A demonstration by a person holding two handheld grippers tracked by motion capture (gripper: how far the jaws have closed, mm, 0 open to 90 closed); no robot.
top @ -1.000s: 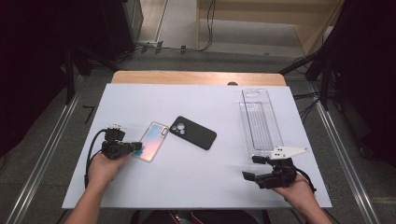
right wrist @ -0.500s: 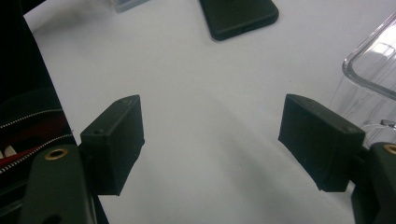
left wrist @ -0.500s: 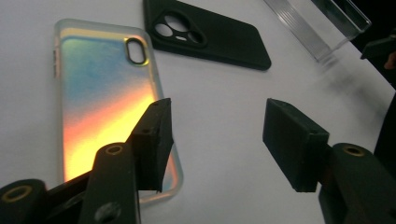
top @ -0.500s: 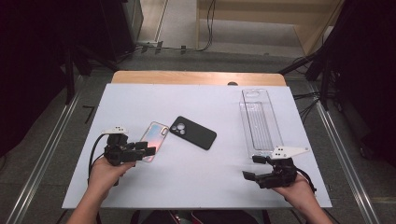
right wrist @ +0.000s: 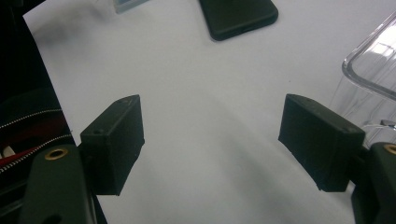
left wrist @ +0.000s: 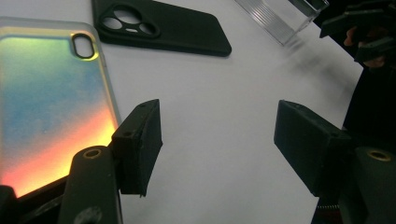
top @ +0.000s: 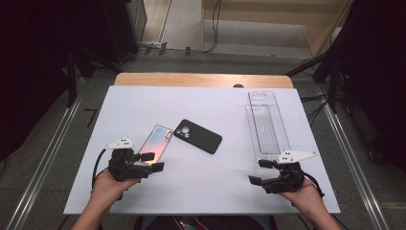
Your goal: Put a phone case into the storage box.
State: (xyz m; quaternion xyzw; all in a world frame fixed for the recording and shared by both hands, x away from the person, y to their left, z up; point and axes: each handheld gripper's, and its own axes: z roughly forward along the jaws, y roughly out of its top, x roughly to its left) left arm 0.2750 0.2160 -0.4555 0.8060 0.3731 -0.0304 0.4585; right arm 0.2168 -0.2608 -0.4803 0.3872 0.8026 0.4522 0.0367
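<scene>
Beside the iridescent case [top: 155, 143], the left claw [top: 149, 161] has just opened and let go.

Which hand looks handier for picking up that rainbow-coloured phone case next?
The left. The left gripper sits open right at the iridescent case, its jaws having just opened; the right gripper rests far across the table.

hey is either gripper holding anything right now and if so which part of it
Nothing is held. The left gripper has just been opening, jaws apart beside the iridescent phone case with nothing between them. The right gripper is open over bare table.
</scene>
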